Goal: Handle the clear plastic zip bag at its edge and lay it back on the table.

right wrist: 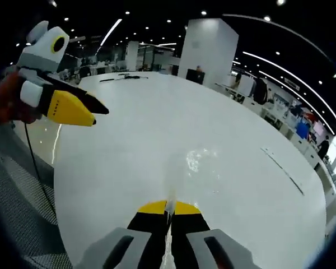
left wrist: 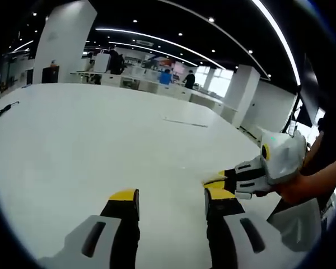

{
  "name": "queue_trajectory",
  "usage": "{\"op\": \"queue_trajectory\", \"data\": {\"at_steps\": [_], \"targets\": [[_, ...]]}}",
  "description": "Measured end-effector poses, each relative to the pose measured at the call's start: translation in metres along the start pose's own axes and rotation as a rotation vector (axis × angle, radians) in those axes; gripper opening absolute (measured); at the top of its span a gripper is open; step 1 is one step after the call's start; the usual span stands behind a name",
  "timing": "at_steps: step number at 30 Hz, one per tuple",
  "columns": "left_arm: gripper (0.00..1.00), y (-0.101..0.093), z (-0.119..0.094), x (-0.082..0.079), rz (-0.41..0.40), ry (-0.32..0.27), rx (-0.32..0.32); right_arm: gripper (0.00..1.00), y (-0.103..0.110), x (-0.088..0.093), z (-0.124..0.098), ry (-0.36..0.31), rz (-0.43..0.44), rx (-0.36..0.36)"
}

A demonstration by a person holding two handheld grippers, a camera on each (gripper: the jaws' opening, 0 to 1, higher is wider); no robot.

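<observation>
A clear plastic zip bag (right wrist: 197, 161) lies glinting on the white table (right wrist: 134, 129), and its near edge runs up between my right gripper's jaws. My right gripper (right wrist: 168, 208) is shut on that edge, yellow tips pressed together. In the left gripper view my left gripper (left wrist: 171, 196) stands open above the table with nothing between its jaws. Just beyond its right jaw, the right gripper (left wrist: 214, 181) reaches in from the right, held in a hand. In the right gripper view the left gripper (right wrist: 91, 116) hovers at the upper left, apart from the bag.
A thin dark strip (left wrist: 185, 122) lies far out on the table. A black cable (right wrist: 122, 78) rests at the table's far end. Grey mesh flooring (right wrist: 19, 190) borders the table edge. The person's arm (left wrist: 319, 182) is at the right. Desks and people stand in the background.
</observation>
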State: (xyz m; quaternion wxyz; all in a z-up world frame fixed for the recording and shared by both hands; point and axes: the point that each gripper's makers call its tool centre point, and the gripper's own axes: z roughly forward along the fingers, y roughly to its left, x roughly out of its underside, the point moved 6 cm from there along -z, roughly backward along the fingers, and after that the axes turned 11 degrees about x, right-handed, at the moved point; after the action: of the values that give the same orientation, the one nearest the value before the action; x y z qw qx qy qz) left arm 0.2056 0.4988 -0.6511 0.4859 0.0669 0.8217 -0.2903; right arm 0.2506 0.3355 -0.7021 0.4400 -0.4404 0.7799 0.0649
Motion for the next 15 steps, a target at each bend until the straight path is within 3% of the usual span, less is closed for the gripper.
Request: {"op": "queue_trajectory", "data": {"at_steps": [6, 15], "targets": [[0.45, 0.003, 0.014, -0.013, 0.034, 0.013, 0.015, 0.0, 0.012, -0.001, -0.01, -0.011, -0.092, -0.034], [0.42, 0.009, 0.038, -0.029, 0.039, 0.023, 0.042, 0.0, 0.027, -0.006, -0.024, -0.033, -0.13, -0.064]]}}
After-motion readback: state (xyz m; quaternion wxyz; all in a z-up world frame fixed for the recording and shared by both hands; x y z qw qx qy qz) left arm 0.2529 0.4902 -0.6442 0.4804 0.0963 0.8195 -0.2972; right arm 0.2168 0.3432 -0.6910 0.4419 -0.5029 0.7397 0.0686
